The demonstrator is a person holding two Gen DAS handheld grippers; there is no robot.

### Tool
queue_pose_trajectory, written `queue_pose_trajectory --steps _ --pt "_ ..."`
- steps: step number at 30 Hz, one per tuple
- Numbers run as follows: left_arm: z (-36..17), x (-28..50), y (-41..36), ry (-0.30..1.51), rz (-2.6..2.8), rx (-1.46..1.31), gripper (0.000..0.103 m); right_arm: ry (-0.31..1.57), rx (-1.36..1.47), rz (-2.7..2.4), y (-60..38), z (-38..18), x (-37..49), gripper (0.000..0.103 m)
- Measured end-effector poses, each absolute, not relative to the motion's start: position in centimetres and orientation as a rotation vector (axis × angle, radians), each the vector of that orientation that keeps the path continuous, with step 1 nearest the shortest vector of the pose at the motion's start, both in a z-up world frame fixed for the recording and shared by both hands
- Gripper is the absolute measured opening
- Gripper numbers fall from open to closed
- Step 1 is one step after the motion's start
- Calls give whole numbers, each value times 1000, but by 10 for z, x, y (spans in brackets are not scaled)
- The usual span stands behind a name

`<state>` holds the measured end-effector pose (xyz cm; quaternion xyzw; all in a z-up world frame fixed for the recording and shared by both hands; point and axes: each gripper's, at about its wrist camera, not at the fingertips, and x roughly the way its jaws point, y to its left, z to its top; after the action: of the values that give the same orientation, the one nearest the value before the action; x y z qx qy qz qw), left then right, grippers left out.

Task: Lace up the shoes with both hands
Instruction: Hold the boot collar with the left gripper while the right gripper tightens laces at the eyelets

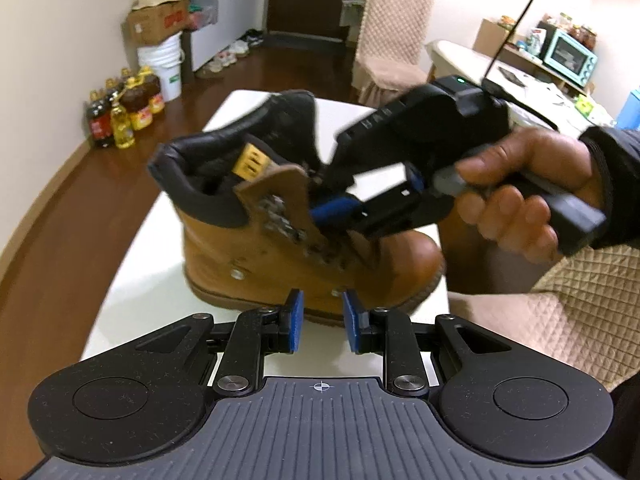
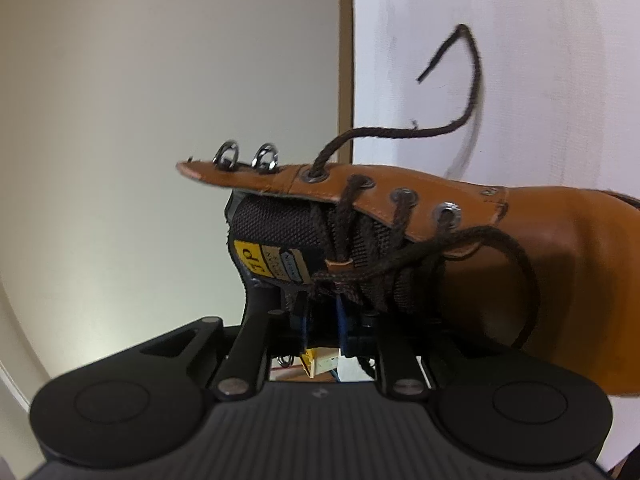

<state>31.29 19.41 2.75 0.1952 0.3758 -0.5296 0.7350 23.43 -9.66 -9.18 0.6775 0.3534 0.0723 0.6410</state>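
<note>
A tan boot (image 1: 256, 256) stands on the white table (image 1: 132, 292), toe to the right. My left gripper (image 1: 323, 314) hovers just in front of its sole, open, nothing between the blue pads. A hand holds my right gripper (image 1: 320, 190) at the eyelet flap, fingertips in the boot's throat. In the right wrist view, which is rolled sideways, the right gripper (image 2: 323, 312) sits against the mesh tongue (image 2: 276, 220); its pads stand apart beside the crossed dark laces (image 2: 400, 264). One loose lace end (image 2: 472, 92) leaves an upper eyelet and curls over the table (image 2: 540, 60). Two metal hooks (image 2: 226, 152) are unlaced.
Oil bottles (image 1: 124, 112), a white bucket (image 1: 162, 68) and a cardboard box stand on the floor at the left. Beyond the table is a covered chair (image 1: 388, 40). A quilted cloth (image 1: 568, 312) lies to the right, and a mint oven (image 1: 568, 56) sits on a far counter.
</note>
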Motion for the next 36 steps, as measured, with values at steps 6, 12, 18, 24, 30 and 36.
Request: queue_pose_trajectory --steps 6,12,18,24,30,36 --pt "28 305 200 804 -1206 438 25 770 1610 153 -109 -87 214 23" --pt "37 313 199 749 -1221 482 25 730 1745 170 -103 -130 202 22" --pt "52 326 183 673 -1211 551 25 733 1726 213 -110 -146 208 20" --pt "66 331 160 576 -1240 658 26 680 1785 267 -114 -154 216 4" --pt "65 329 138 459 -1303 912 26 690 1862 271 -123 -162 215 4" --pt "62 332 129 404 -1373 1083 26 714 1910 275 -121 -163 217 4"
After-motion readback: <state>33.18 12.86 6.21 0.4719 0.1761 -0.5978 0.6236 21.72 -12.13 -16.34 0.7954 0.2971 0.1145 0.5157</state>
